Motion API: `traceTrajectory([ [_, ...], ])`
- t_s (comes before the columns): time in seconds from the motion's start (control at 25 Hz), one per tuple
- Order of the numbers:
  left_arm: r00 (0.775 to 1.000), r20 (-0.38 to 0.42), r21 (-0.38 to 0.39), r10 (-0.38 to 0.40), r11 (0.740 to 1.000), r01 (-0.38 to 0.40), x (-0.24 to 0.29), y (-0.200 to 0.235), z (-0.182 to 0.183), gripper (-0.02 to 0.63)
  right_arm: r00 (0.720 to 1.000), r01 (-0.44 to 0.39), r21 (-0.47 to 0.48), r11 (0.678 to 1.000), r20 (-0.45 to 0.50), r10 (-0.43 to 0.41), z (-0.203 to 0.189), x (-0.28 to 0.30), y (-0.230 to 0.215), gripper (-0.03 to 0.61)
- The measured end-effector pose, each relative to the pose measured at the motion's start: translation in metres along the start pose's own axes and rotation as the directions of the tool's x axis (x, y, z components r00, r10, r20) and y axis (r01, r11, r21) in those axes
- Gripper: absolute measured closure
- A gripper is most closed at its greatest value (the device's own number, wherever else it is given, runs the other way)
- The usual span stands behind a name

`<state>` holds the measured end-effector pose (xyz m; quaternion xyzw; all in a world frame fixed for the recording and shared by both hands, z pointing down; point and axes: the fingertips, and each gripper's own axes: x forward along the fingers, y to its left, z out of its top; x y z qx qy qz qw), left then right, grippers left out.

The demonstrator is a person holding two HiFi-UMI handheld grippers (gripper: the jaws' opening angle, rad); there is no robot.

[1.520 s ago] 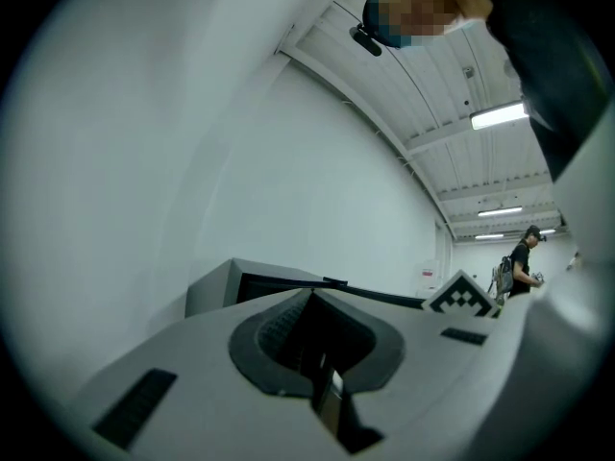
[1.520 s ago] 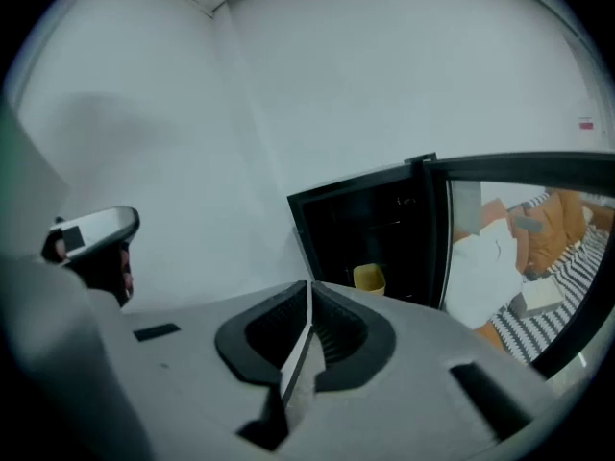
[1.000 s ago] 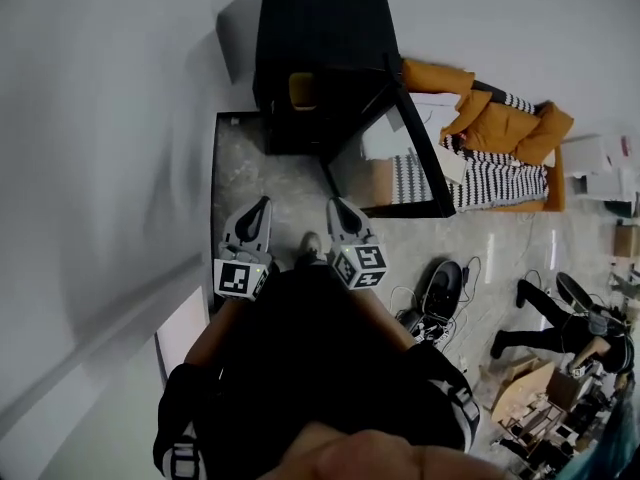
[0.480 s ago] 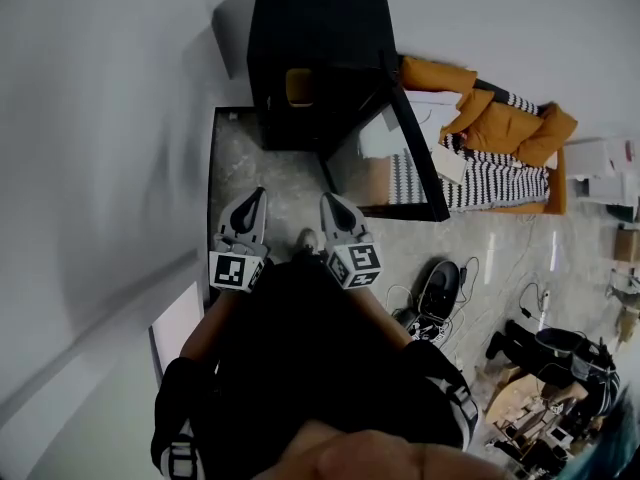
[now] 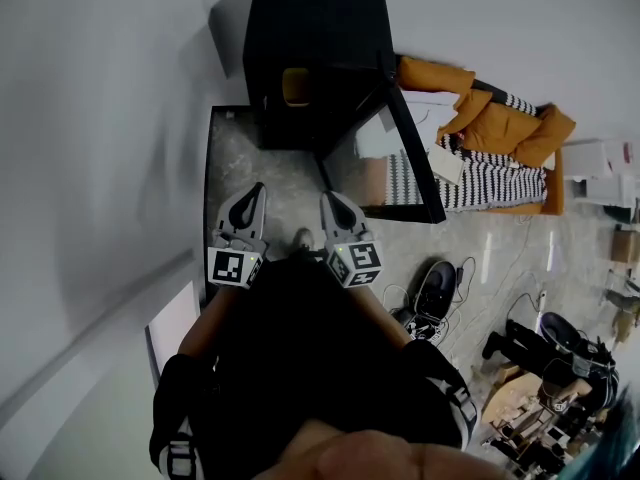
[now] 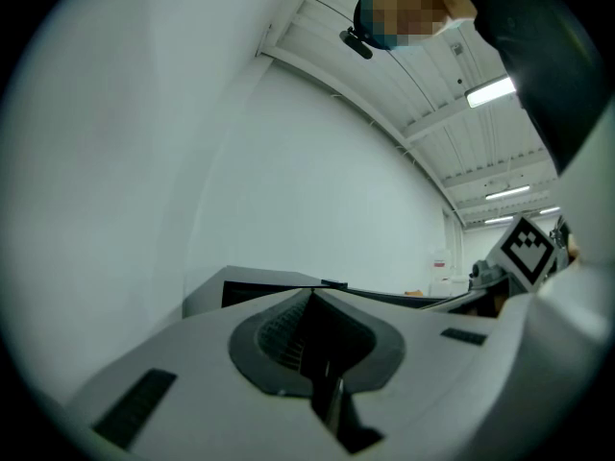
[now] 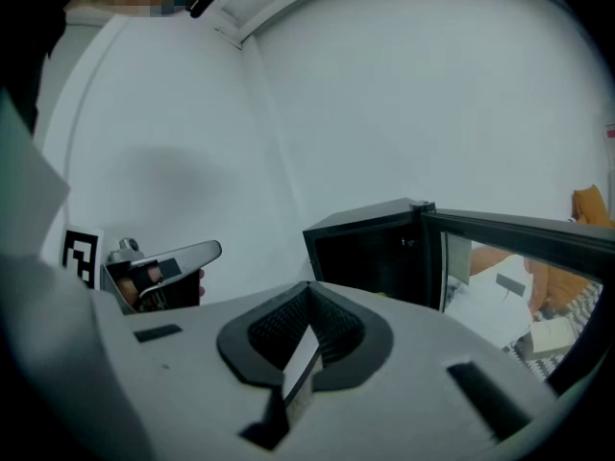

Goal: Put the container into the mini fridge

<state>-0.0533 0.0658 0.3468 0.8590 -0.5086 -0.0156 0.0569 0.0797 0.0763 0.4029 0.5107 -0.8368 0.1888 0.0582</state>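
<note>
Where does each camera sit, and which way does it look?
Head view: on the person's head, looking steeply down at the open fridge, the person's torso, left gripper and right gripper.
Left gripper view: on the left gripper, looking along its shut jaws toward the wall and fridge; the right gripper shows at right.
Right gripper view: on the right gripper, looking along its shut jaws into the fridge; the left gripper shows at left.
Shared: all three show the fridge.
</note>
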Motion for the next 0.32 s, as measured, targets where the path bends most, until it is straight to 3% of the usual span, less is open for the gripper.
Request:
traceTrajectory([
  [0.32,0.999,0.041,0.025,-0.01,1.0,0.009,0.0063,-0.0045,0.0066,0.609,1.0,-0.005,0.001,1.0,-0.001,0.005,-0.0008,-0.0006,-0.002,0.578],
])
